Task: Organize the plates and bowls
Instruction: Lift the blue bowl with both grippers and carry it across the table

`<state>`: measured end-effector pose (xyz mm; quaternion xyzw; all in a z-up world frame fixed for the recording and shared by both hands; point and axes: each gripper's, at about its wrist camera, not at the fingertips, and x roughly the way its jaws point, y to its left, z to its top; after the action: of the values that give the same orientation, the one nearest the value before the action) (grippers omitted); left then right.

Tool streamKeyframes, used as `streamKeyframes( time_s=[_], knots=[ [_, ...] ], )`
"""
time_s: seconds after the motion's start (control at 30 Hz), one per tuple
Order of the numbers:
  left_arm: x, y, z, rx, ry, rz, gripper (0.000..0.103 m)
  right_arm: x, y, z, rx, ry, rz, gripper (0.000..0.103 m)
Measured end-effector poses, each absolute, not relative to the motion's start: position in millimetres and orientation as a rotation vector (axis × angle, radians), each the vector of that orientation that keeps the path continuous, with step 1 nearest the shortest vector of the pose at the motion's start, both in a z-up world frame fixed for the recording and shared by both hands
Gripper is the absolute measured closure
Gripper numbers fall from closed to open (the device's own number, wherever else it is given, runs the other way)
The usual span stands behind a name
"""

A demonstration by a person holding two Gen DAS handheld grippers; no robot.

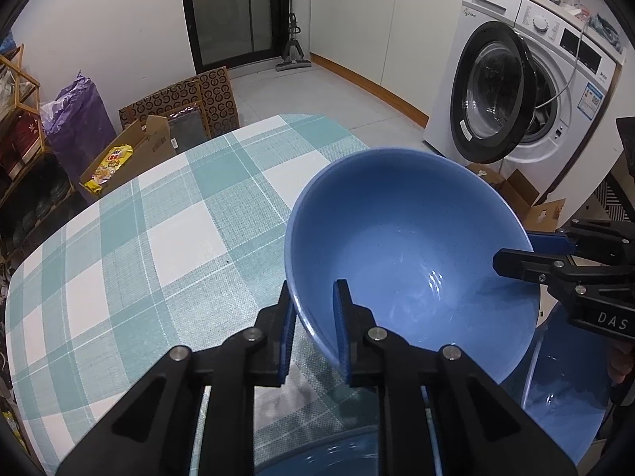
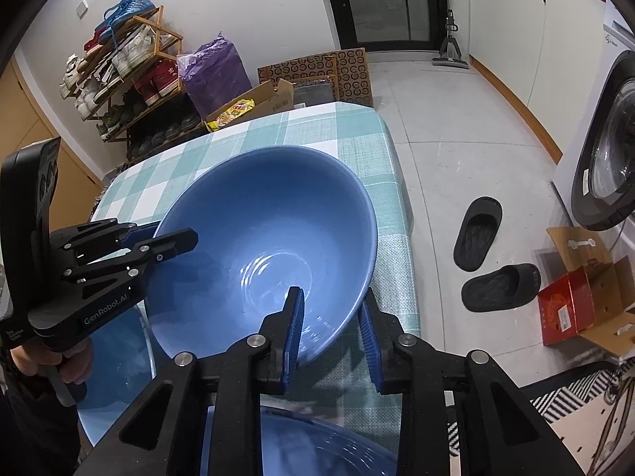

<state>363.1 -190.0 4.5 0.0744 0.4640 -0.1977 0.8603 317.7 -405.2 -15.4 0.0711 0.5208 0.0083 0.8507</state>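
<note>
A large blue bowl [image 1: 408,254] is held tilted above the checked table [image 1: 158,238] by both grippers. My left gripper [image 1: 315,331] is shut on its near-left rim, one finger inside and one outside. My right gripper [image 2: 331,337] is shut on the opposite rim of the bowl [image 2: 262,246]; it also shows in the left wrist view [image 1: 528,254]. The left gripper shows in the right wrist view [image 2: 166,238]. A blue plate [image 1: 563,384] lies below the bowl at the table's edge. Another blue dish [image 2: 317,448] sits under the grippers, mostly hidden.
The table's far half is bare checked cloth [image 2: 317,131]. A washing machine [image 1: 516,91] with its door open stands to the right. Cardboard boxes [image 1: 131,150], a purple bag [image 1: 75,119] and a shoe rack [image 2: 127,71] stand beyond the table. Black slippers [image 2: 488,258] lie on the floor.
</note>
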Motion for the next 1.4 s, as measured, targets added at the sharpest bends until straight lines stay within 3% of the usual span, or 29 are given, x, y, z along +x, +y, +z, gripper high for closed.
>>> streamKeyframes(
  time_s=[1.4],
  knots=[
    [310.2, -166.3, 72.8, 0.103, 0.799, -0.414, 0.087, 260.3, -385.9, 61.3, 0.109, 0.945, 0.029, 0.075]
  ],
)
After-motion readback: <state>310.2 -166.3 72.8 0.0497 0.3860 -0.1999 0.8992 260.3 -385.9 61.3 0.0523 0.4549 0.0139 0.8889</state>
